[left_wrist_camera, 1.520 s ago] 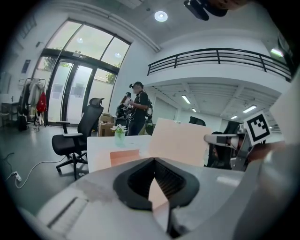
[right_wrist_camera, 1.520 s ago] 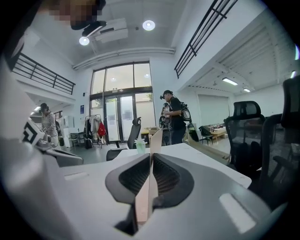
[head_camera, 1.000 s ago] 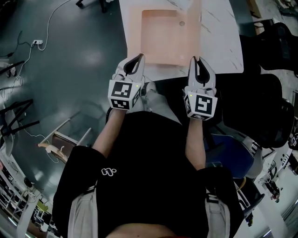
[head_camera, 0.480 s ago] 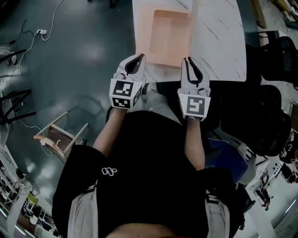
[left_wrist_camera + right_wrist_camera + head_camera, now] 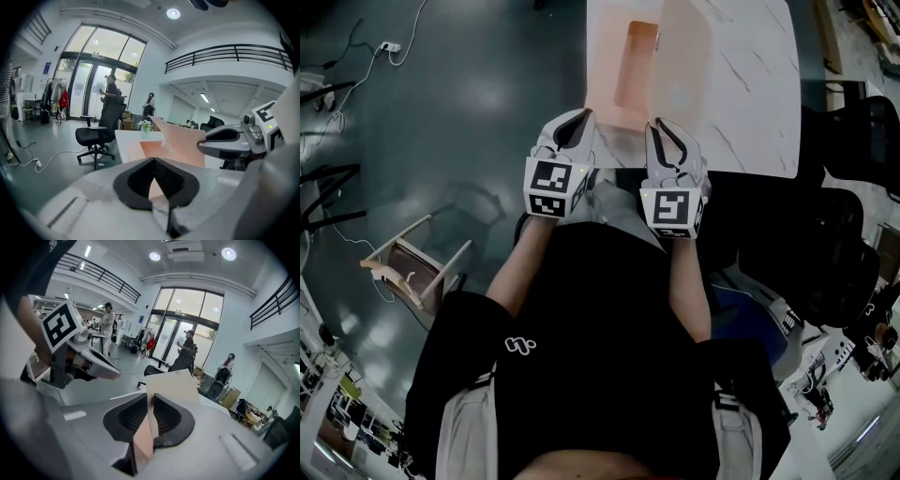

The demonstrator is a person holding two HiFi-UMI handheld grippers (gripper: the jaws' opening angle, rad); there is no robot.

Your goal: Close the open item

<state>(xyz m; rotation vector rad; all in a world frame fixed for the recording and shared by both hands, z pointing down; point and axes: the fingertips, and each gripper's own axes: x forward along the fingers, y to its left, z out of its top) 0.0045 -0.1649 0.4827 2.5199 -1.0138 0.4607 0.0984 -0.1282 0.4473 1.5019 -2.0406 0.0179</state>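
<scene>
Head view is dim: dark floor (image 5: pixel 441 187) with a soft glare patch, bright bench (image 5: pixel 750 84). Gripper views are bright from ceiling spots (image 5: pixel 173 13) and tall windows (image 5: pixel 187 319), fisheye-warped, black-cornered.

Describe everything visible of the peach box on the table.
The peach box is flat, matte and cardboard-looking, lying on the white marble table. Its base has a recessed rectangle. Its lid stands raised, leaning over the base, half closed. The right tool pinches the lid's near edge; the left tool grips the base's near corner.
</scene>
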